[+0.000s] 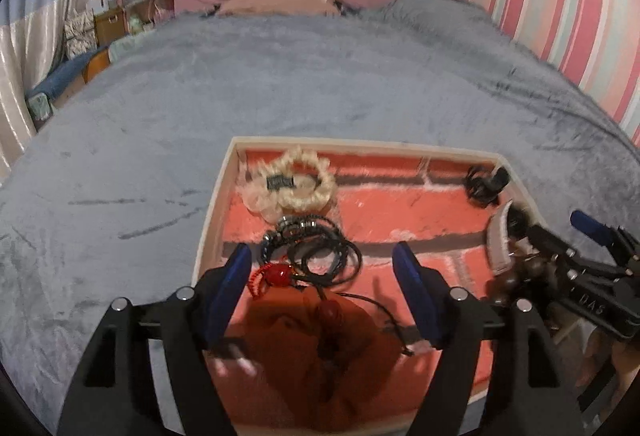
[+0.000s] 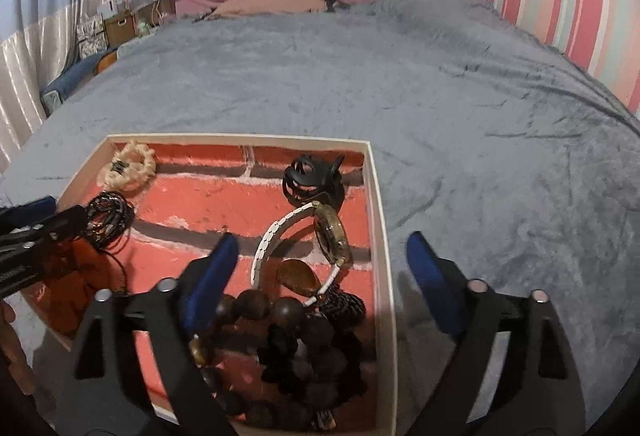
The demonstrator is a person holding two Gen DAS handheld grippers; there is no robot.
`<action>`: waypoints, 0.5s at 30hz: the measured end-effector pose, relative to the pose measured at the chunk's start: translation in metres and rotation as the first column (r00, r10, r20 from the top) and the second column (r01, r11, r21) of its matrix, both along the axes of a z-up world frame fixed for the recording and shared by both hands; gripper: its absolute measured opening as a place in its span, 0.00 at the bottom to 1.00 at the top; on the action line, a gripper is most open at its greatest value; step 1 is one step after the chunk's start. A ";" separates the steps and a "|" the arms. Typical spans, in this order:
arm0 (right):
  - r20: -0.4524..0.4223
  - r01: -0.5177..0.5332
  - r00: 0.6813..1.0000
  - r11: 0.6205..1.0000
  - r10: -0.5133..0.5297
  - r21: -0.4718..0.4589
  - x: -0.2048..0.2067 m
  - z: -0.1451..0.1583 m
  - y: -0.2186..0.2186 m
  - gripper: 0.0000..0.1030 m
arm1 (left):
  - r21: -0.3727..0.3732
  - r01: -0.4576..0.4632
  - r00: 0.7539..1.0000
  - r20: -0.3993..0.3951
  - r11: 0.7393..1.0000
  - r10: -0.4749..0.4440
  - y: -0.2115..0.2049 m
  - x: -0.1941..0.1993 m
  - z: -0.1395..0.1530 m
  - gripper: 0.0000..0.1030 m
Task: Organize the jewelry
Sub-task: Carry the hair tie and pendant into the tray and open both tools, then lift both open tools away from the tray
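Across the whole middle of both views a grey plush bed [image 2: 460,108] is spreading out, soft and yielding, with plenty of open room beyond and to the right of the tray for setting things aside.

Lower centre, the tray [image 2: 378,196] is sitting on the bed: shallow, pale-rimmed, brick-print lining. Its low wall is looking like the one edge to clear when lifting anything out.

- Lower right of the tray, right view: dark wooden bead strand [image 2: 288,312], heaped. Probably the heaviest piece; rigid beads likely rolling under the pads, so taking it across the cord between two beads seems safer.
- Above it, white-strap watch [image 2: 280,232], lying curved. Strap is looking stiff enough to pinch; the glassy face is best avoided.
- Upper right corner: black claw clip [image 2: 310,176], hard plastic, light.
- Upper left corner: cream scrunchie [image 1: 290,184], soft, forgiving anywhere.
- Left centre: black cord bundle [image 1: 320,248] with red bead [image 1: 280,272], thin, tangled, likely dragging its neighbours along.

Left tongs [image 1: 322,288] are hovering over the cord bundle, spread wide, gripping nothing. Right tongs [image 2: 322,280] are also spread wide and empty, one finger over the bead heap, the other outside the tray's right wall.
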State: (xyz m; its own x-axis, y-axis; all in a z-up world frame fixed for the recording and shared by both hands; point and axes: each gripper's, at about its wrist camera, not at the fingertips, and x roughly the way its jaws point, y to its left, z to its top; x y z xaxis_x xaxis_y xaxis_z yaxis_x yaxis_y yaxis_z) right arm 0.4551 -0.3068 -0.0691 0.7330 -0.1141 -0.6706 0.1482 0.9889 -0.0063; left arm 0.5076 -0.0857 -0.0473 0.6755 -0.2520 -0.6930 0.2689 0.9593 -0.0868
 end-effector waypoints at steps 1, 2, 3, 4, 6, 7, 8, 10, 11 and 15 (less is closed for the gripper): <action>0.012 0.003 1.000 1.000 -0.003 0.002 -0.006 0.003 0.000 0.91 | -0.010 0.006 1.000 0.016 1.000 -0.005 0.002 -0.007 0.007 0.70; 0.024 0.008 1.000 1.000 -0.008 0.002 -0.013 0.005 0.000 0.94 | -0.010 0.004 1.000 0.027 1.000 -0.004 0.003 -0.013 0.011 0.70; 0.033 0.010 0.999 1.000 -0.010 0.001 -0.019 0.008 0.000 0.95 | -0.006 0.000 0.999 0.043 1.000 0.001 0.006 -0.020 0.016 0.70; 0.046 0.014 0.999 1.000 -0.014 -0.001 -0.026 0.010 0.001 0.96 | -0.002 -0.004 0.998 0.061 1.000 0.004 0.009 -0.031 0.021 0.74; 0.069 0.020 0.997 1.000 -0.020 -0.006 -0.044 0.014 0.004 0.96 | 0.007 -0.022 0.996 0.091 1.000 0.022 0.016 -0.049 0.026 0.85; 0.074 0.022 0.997 1.000 -0.021 -0.008 -0.052 0.015 0.005 0.96 | 0.013 -0.037 0.993 0.113 0.999 0.035 0.020 -0.060 0.029 0.86; 0.077 0.022 0.997 1.000 -0.021 -0.011 -0.060 0.016 0.008 0.96 | 0.022 -0.045 0.989 0.140 0.999 0.041 0.024 -0.074 0.031 0.86; 0.094 0.010 0.996 1.000 -0.009 -0.010 -0.083 0.018 0.013 0.96 | 0.046 -0.059 0.982 0.180 0.997 0.049 0.031 -0.101 0.034 0.86; 0.109 0.001 0.994 1.000 0.001 -0.018 -0.097 0.020 0.018 0.96 | 0.050 -0.061 0.979 0.197 0.997 0.050 0.034 -0.112 0.035 0.86; 0.150 -0.006 0.989 0.997 0.016 -0.071 -0.142 0.028 0.034 0.96 | 0.030 -0.070 0.969 0.240 0.997 0.060 0.049 -0.164 0.039 0.91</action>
